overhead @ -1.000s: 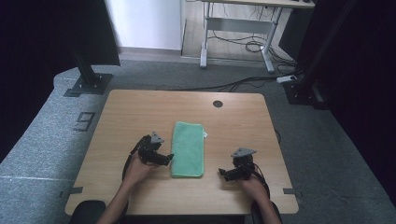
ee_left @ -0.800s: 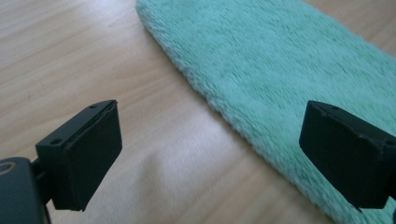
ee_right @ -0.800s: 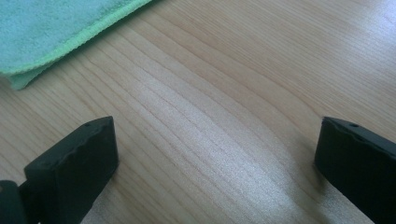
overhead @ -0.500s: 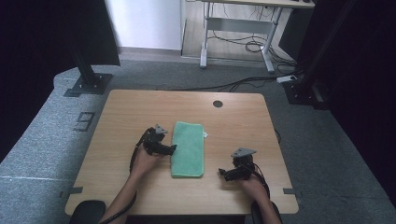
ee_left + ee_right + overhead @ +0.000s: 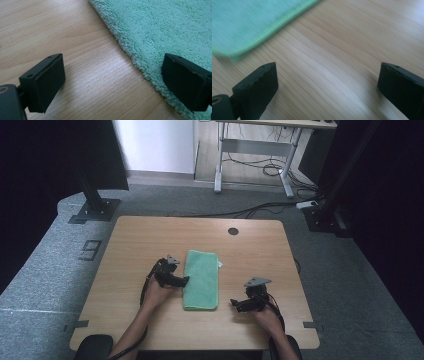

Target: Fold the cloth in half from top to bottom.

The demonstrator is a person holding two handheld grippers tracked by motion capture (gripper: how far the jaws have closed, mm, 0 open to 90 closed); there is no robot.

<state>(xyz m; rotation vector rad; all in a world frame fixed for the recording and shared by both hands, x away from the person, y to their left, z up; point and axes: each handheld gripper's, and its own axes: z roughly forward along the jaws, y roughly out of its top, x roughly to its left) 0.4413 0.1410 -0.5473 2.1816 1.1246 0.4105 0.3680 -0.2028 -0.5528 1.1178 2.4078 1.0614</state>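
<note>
A green folded towel point(image 5: 201, 279) lies lengthwise in the middle of the wooden table point(image 5: 150, 235). My left gripper point(image 5: 183, 281) sits at the towel's left edge, open, low over the wood. In the left gripper view its jaws stand wide apart, one over bare wood and the other over the fluffy towel point(image 5: 160, 30) border. My right gripper point(image 5: 235, 305) rests to the right of the towel's near corner, open and apart from it. Its own view shows both jaws spread over wood, with the blurred towel point(image 5: 249, 22) corner at the upper left.
A round cable hole point(image 5: 233, 231) is in the table's far side. A small white tag point(image 5: 220, 264) pokes out at the towel's right edge. Black stands point(image 5: 95, 205) and a desk frame point(image 5: 250, 165) rise from the floor behind the table.
My left gripper has slid forward and right along the table until it reached the towel's left edge. The right gripper has stayed nearly in place.
</note>
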